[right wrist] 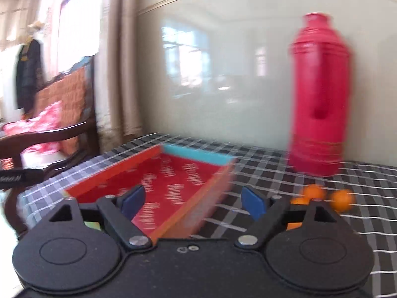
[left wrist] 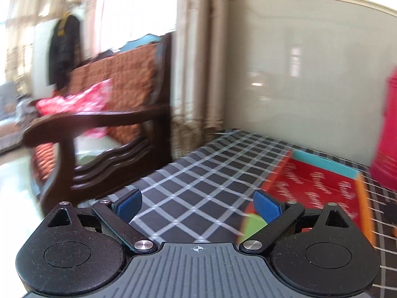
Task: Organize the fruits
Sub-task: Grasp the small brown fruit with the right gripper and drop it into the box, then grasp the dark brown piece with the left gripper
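A shallow red box [right wrist: 171, 186] with orange sides and a teal far end lies on the checked tablecloth; it also shows in the left wrist view [left wrist: 320, 188]. Small orange fruits [right wrist: 315, 192] lie on the cloth right of the box, near the red flask. A green fruit [left wrist: 253, 226] shows partly behind the left gripper's right finger, at the box's near corner. My left gripper [left wrist: 197, 204] is open and empty above the cloth, left of the box. My right gripper [right wrist: 193, 200] is open and empty over the box's near right side. Both views are blurred.
A tall red flask [right wrist: 320, 99] stands on the table against the glossy wall; its edge shows in the left wrist view [left wrist: 388, 134]. A dark wooden chair [left wrist: 104, 139] with cushions stands past the table's left edge. Curtains [left wrist: 196, 57] hang behind it.
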